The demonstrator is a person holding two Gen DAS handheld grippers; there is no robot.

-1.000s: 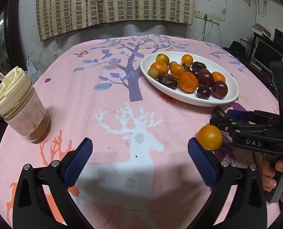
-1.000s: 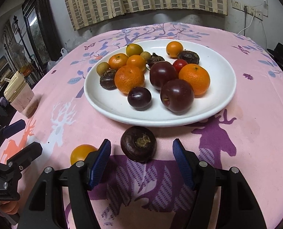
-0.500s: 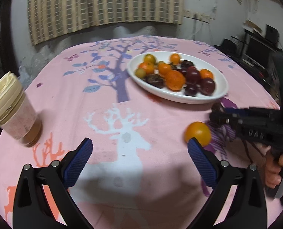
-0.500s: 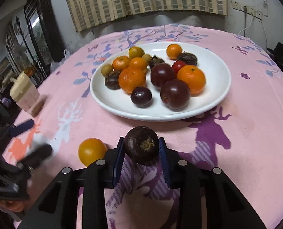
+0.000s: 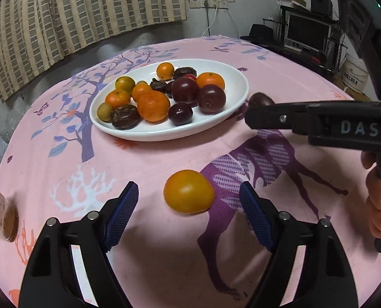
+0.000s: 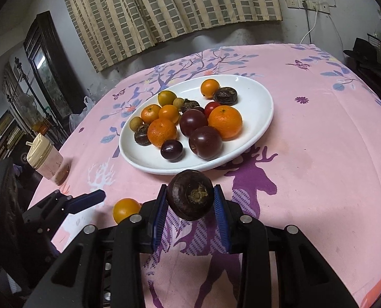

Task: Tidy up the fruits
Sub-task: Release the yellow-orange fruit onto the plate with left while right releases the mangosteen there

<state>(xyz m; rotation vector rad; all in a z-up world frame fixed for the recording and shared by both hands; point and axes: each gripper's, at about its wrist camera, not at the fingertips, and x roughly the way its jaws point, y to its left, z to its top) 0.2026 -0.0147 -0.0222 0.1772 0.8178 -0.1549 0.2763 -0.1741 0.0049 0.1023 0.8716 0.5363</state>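
A white oval plate (image 5: 238, 77) (image 6: 263, 97) on the pink tablecloth holds several oranges, dark plums and brown fruits. My right gripper (image 6: 190, 202) is shut on a dark brown round fruit (image 6: 190, 195) and holds it above the cloth just in front of the plate; it shows from the side in the left wrist view (image 5: 261, 100). A loose orange fruit (image 5: 188, 191) (image 6: 125, 209) lies on the cloth. My left gripper (image 5: 189, 218) is open, with its blue pads on either side of that fruit and a little short of it.
A cup with a cream lid (image 6: 45, 160) stands at the table's left edge; its base shows in the left wrist view (image 5: 0, 222). Striped curtains hang behind the table. A monitor and shelves (image 5: 308, 32) stand at the far right.
My right gripper closed on the brown fruit and lifted it toward the plate. My left gripper moved right and forward until the loose orange fruit sits between its open fingers.
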